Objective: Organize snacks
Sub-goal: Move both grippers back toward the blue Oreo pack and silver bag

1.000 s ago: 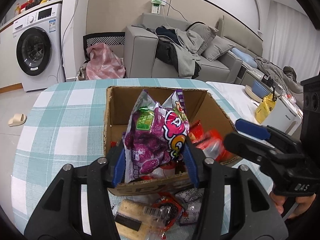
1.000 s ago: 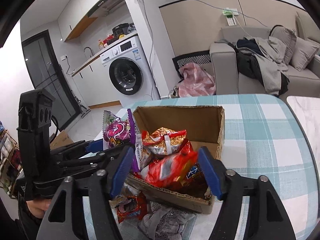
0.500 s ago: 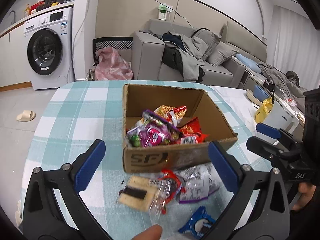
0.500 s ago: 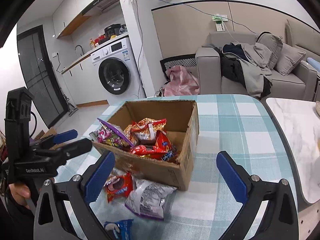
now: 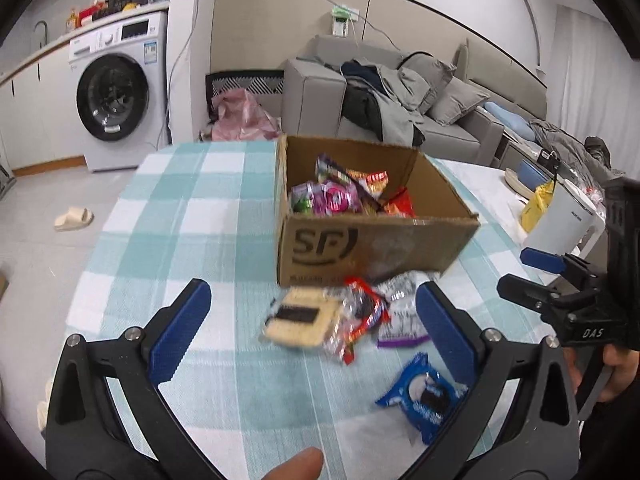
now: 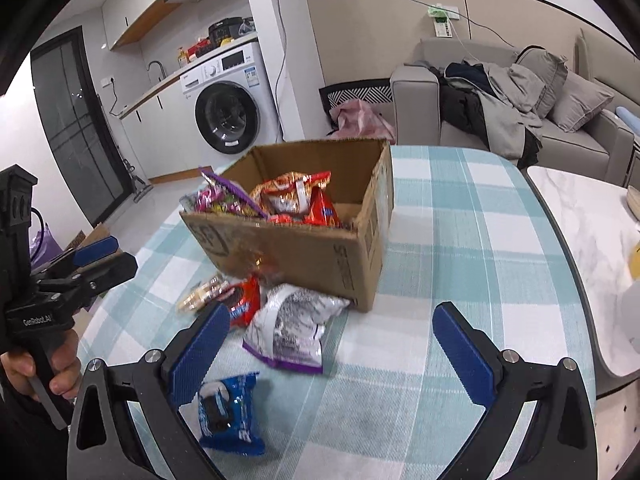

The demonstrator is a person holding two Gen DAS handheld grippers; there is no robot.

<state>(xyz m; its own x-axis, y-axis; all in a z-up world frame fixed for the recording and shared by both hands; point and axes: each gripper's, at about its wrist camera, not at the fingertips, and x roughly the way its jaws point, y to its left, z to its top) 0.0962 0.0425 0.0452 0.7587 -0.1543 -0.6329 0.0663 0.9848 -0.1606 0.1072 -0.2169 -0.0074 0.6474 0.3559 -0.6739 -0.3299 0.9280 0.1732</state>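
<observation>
From the left wrist camera, the left gripper (image 5: pixel 312 330) hangs above the round table covered in a teal-and-white checked cloth (image 5: pixel 188 216), its blue-padded jaws spread as wide as they go after just opening, with nothing gripped between them. Beyond the jaws stands the open brown cardboard box printed with a black logo (image 5: pixel 360 244), holding a purple-and-pink snack bag (image 5: pixel 328 200) and red and orange packets (image 5: pixel 394 200). Just in front of the box, on the cloth, lie a clear-wrapped pack of pale sandwich biscuits (image 5: pixel 298 318), a red-edged cookie packet (image 5: pixel 362 318) and a silver-and-purple foil pouch (image 5: pixel 402 316), touching one another. Nearer the camera, by the right-hand pad, lies a blue cookie packet (image 5: pixel 422 394). At the right edge a hand holds the right gripper (image 5: pixel 540 276), seen from the side.

From the right wrist camera, the right gripper (image 6: pixel 338 354) also stands fully spread and empty, its jaws having just been opening. The cardboard box (image 6: pixel 304 256) sits ahead with the colourful bags inside. The silver-and-purple pouch (image 6: pixel 290 326) lies against its near corner, the red packet (image 6: pixel 242 304) and the biscuit pack (image 6: pixel 198 294) to its left, and the blue packet (image 6: pixel 228 414) beside the left-hand pad. At the left edge a hand (image 6: pixel 56 364) grips the handle of the left gripper (image 6: pixel 100 258)
</observation>
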